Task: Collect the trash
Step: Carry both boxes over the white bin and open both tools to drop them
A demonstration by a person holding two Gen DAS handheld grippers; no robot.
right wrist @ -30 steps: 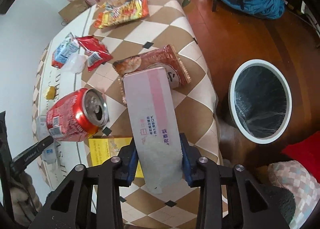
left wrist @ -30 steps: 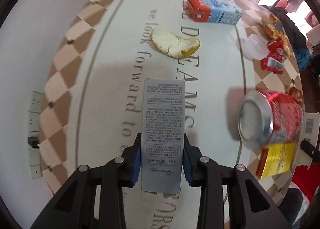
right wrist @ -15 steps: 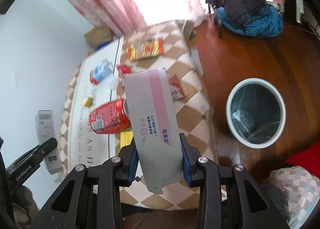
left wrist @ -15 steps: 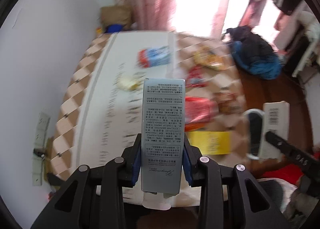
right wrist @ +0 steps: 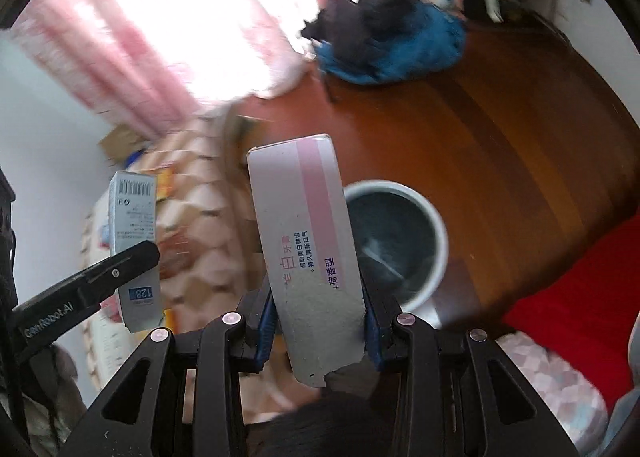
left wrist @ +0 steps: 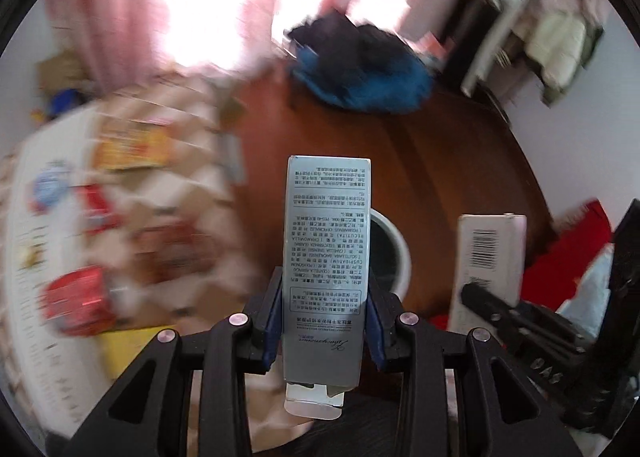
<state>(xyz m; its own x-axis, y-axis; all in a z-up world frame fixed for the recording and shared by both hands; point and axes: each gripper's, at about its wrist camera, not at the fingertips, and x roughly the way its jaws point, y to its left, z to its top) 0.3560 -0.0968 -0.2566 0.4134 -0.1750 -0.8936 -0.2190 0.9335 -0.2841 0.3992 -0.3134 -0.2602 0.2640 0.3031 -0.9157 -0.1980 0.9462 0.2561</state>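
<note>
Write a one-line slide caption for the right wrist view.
Right tongs gripping a pink-striped white cardboard box above a round white trash bin on the wooden floor.

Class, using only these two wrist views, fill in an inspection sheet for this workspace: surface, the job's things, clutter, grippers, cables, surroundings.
Surface: checked tablecloth, blurred.
Job's things: silver box in the left gripper; pink-striped box in the right gripper; white bin on the floor, just beyond both boxes.
Clutter: red can, yellow packet and other wrappers on the table, too blurred to name.
Grippers: both shut on their boxes.
Cables: nothing seen.
Surroundings: wooden floor, blue and black clothes pile, pink curtain, red cloth.
</note>
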